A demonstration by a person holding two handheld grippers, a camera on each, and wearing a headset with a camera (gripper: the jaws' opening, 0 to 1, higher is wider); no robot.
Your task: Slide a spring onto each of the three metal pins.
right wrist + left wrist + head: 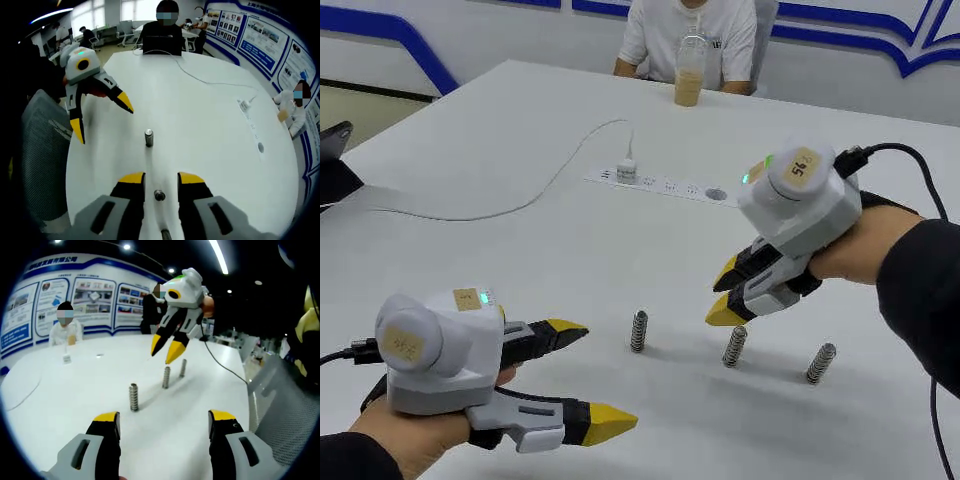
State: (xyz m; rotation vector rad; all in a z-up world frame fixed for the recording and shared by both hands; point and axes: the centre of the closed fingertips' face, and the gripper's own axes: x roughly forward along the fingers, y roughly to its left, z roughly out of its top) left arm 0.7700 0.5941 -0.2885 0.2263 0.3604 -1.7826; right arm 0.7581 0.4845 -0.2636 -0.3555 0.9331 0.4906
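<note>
Three coil springs stand upright in a row on the white table: a left spring, a middle spring and a right spring. The pins are hidden inside the springs. My right gripper hovers just above the middle spring, jaws a little apart with nothing between them. In the right gripper view its fingertips frame the top of the middle spring below them. My left gripper is held wide open near the front edge, left of the springs, and faces the nearest spring.
A white power strip with a plug and cable lies mid-table. At the far edge stands a bottle, in front of a seated person. A dark object is at the left edge. A mesh chair stands beside the table.
</note>
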